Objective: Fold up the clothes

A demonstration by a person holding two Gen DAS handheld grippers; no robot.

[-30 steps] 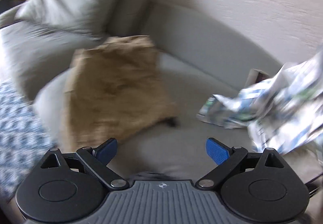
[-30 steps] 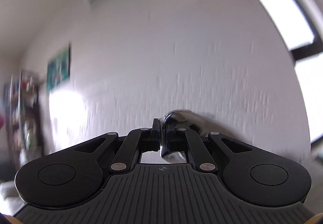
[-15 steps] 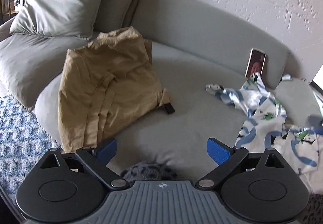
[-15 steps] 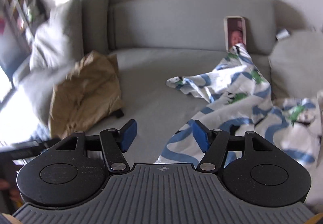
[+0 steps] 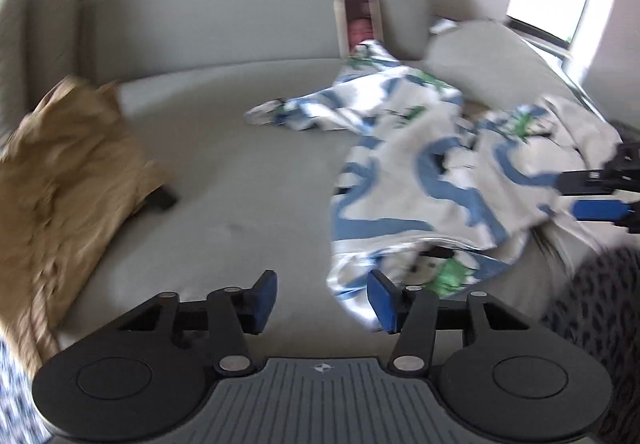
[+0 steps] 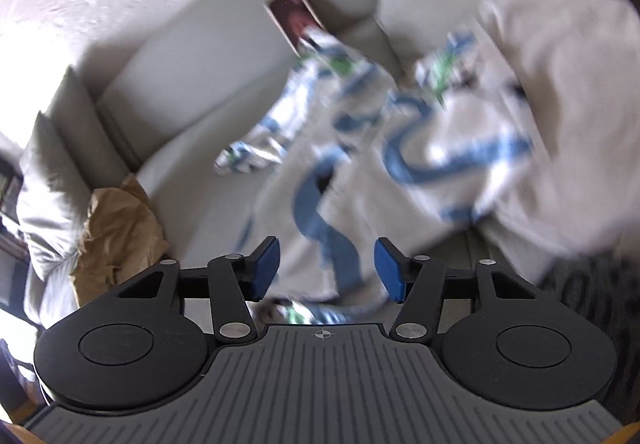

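Observation:
A white garment (image 5: 400,172) printed in blue and green lies crumpled on the right half of the grey sofa seat (image 5: 240,180). My left gripper (image 5: 324,300) hovers at its near hem, jaws closing; the hem reaches into the gap by the right pad, unpressed. At the right edge of the left wrist view, my right gripper (image 5: 588,196) points into the same cloth. Its own view shows the right gripper (image 6: 328,270) low over the garment (image 6: 340,204), jaws closing, cloth showing in the gap, pads apart from it. A tan garment (image 5: 60,180) lies folded at the left.
A phone (image 5: 362,24) leans upright against the sofa backrest behind the garment. A grey cushion (image 6: 560,124) sits to the right, partly under the cloth. Dark spotted fabric (image 5: 592,304) fills the near right corner. Grey pillows (image 6: 48,184) are piled at the sofa's left end.
The right gripper, shut on cloth held high before the wall, let it go and dropped down over the garment. The left gripper swung right from the tan garment and narrowed its jaws.

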